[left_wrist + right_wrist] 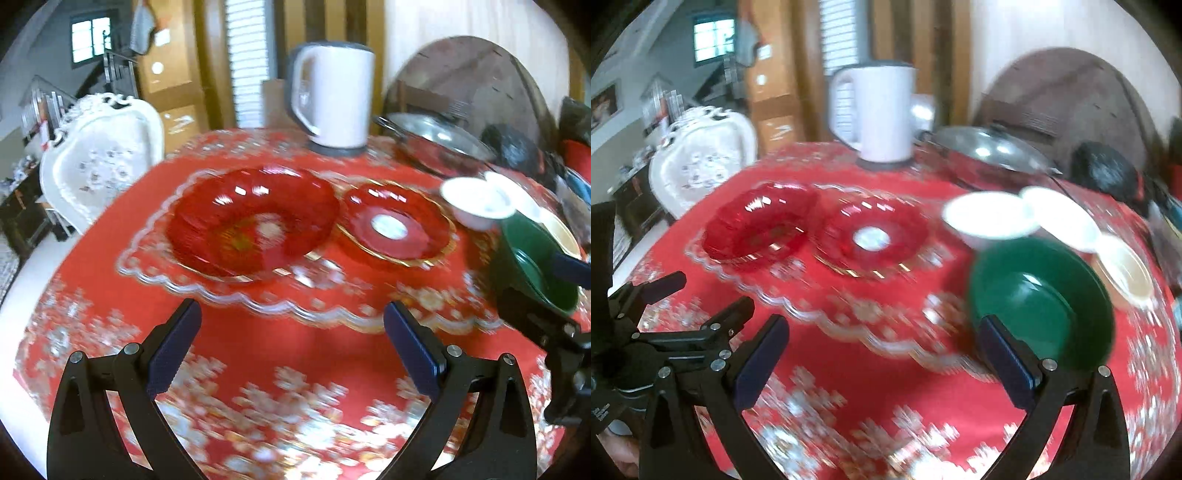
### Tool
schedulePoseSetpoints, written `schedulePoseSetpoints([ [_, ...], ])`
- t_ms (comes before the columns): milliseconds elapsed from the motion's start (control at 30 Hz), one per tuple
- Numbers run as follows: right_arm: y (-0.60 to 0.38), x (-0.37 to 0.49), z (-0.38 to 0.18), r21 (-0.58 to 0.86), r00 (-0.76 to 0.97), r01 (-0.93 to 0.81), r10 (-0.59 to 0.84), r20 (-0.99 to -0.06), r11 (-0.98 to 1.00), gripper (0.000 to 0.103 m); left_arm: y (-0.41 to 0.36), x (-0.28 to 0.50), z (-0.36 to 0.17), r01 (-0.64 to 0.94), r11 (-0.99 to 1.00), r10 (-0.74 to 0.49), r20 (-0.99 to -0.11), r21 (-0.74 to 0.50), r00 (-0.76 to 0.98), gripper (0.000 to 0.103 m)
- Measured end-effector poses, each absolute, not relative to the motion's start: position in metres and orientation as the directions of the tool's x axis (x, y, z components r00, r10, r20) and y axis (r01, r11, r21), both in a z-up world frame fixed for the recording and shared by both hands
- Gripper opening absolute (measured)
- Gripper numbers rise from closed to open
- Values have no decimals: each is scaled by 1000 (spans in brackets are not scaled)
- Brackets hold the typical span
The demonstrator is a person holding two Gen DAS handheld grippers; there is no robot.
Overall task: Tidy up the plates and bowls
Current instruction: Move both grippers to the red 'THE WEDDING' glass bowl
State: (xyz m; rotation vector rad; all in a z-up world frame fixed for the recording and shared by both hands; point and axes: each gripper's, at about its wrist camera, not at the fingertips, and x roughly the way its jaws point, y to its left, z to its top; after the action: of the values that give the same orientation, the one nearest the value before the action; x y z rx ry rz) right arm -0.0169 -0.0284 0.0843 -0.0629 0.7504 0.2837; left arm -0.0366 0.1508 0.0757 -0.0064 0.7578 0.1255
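Left tongs (291, 347): spread wide, empty, hovering above the counter (258, 350) just short of the scalloped clear platter (155, 273). Right tongs (882, 354): likewise spread, empty; right finger (1004, 358) overlapped the near rim of the green bowl (1038, 302), contact not determinable through motion blur. Both views smeared, so both pairs were evidently moving.

Red glass bowl (251, 221): ahead of the left tongs, resting on the platter. Fluted, translucent, gold trim showing at the edge.

Red glass plate (397, 221): right of the red bowl, just beside it, shallower, pale centre, gilt rim. Probably one set with the bowl, hence kept side by side.

Green bowl: directly ahead of the right tongs, tilted, opaque, glossy. Judged the next item to be gripped, given the finger's position at its rim.

White bowl (990, 218): beyond the green bowl, with a second white dish (1063, 218) and a cream dish (1126, 273) to its right, rims overlapping. Loosely clustered, not stacked.

Kettle (332, 96), lidded pan (432, 140): far edge of counter, well apart from the tongs; not part of the sorting.

Sorting judged barely begun.
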Motion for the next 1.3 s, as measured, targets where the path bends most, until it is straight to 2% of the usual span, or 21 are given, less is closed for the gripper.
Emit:
schedulePoseSetpoints([
  [133,-2,11,93,79,669,-350,308,-677,933,102,182,-28,81,-163,985,153,-677,50,720,100],
  [433,60,72,104,55,620,-474,377,-688,879,102,248,3,74,-265,964,193,-716,12,671,100],
  [733,90,99,90,32,577,-509,369,-729,860,102,257,18,65,-266,964,184,-738,7,649,100],
  [1300,100,127,86,7,563,-523,352,-748,853,102,262,37,58,-272,962,174,-757,-6,630,100],
])
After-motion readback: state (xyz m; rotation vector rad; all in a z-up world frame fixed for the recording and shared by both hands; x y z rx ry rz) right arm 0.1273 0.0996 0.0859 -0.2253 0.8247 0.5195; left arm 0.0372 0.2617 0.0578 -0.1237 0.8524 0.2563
